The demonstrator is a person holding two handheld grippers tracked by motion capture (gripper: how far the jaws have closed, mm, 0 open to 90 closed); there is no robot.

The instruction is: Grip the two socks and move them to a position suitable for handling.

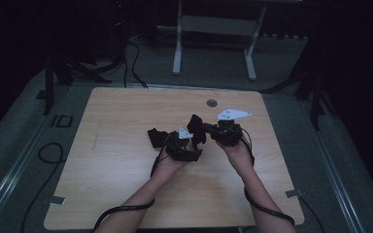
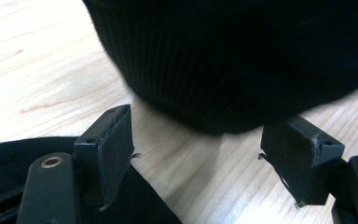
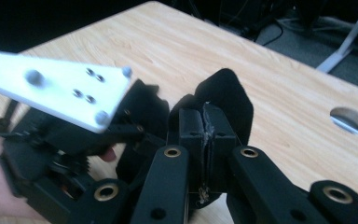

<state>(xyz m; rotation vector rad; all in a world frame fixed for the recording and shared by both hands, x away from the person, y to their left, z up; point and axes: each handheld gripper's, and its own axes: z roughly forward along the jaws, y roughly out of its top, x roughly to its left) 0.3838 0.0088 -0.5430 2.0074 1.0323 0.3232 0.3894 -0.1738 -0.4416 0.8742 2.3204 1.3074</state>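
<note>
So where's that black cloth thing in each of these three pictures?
High view: the black cloth sits mid-table, pinched by the right gripper.
Left gripper view: it covers the top, above the open jaws.
Right gripper view: centre, clamped between the shut jaws.
Shared landmark: the pale wooden table.

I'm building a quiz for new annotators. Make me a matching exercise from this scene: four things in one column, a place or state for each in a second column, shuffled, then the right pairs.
Things:
1. right gripper
2. left gripper
3. round hole
4. black cloth

Places or states:
A. near the far edge of the wooden table
B. jaws apart, bare wood between them
C. pinched and lifted off the table
D. jaws shut tight on fabric

Pairs: 1-D, 2-B, 3-A, 4-C
</note>
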